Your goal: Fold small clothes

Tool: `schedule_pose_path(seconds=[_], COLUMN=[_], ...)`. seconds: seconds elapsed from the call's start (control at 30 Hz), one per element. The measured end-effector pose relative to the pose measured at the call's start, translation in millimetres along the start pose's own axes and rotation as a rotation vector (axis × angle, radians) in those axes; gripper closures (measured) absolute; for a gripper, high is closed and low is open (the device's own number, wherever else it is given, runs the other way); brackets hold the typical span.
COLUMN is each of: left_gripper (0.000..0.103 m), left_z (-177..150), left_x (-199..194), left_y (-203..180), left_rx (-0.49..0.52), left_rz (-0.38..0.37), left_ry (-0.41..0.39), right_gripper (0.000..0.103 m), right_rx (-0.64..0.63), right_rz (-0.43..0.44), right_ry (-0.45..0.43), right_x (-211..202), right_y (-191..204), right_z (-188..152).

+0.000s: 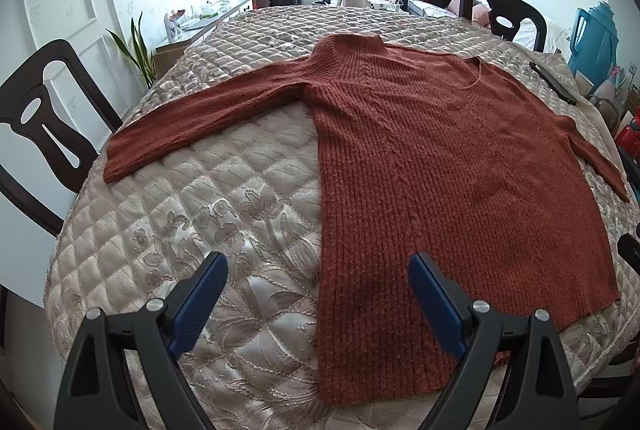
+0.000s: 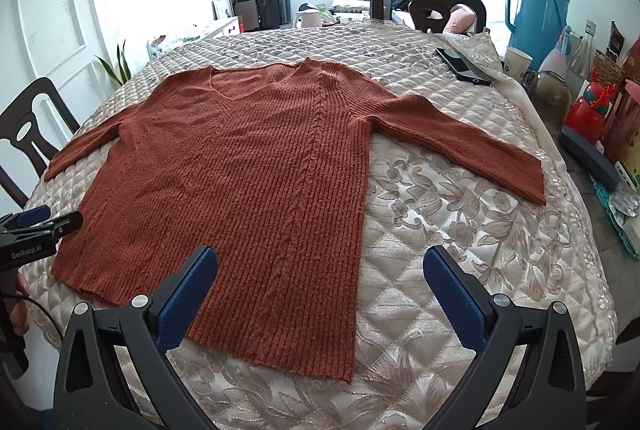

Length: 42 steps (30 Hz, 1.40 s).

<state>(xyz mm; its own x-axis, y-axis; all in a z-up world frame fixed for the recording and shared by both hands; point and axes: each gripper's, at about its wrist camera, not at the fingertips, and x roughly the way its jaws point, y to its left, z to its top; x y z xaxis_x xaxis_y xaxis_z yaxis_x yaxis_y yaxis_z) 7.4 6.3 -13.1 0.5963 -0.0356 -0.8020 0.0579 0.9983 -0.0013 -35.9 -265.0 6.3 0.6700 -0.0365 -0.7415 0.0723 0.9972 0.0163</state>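
Ahead of both grippers, a rust-red ribbed sweater (image 1: pixel 432 166) lay spread flat, front up, on the quilted cover (image 1: pixel 192 230) of a round surface — both sleeves stretched outward, the V-neck at the far side from the grippers and the hem nearest them. The left gripper (image 1: pixel 318 272) hovered released, its blue-padded fingers (image 1: pixel 202 304) wide apart and holding nothing; the sweater's near-left hem corner lay between and just beyond them, and the left sleeve (image 1: pixel 200 114) ran off to the gripper's far left. The right gripper (image 2: pixel 320 266) was likewise released and empty, its fingers (image 2: pixel 452 294) spread over the hem's right-hand corner, with the right sleeve (image 2: pixel 460 142) angled away to its far right. In the right wrist view the left gripper (image 2: pixel 48 216) showed at the left edge, beside the sweater's lower left side. Beyond the right sleeve a dark phone (image 2: pixel 464 66) rested near the surface's far-right rim, and farther right stood a teal thermos (image 2: pixel 538 10) among cups and bottles. Dark wooden chairs (image 1: pixel 44 118) ringed the surface — one to the left, another (image 2: pixel 428 4) at the far side.
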Motion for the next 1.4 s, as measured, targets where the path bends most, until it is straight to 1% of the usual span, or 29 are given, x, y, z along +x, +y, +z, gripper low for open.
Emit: schedule_pose_path(seconds=[1.4], left_gripper=[0.010], left_z=[0.8], left_x=[14.0], left_y=[3.1], left_rx=[-0.010], left_rz=[-0.003], left_ry=[0.032], right_gripper=[0.000], right_rx=[0.015], right_rz=[0.005], right_ry=[0.009], right_x=[7.2], right_y=[-1.0], right_z=[-0.4])
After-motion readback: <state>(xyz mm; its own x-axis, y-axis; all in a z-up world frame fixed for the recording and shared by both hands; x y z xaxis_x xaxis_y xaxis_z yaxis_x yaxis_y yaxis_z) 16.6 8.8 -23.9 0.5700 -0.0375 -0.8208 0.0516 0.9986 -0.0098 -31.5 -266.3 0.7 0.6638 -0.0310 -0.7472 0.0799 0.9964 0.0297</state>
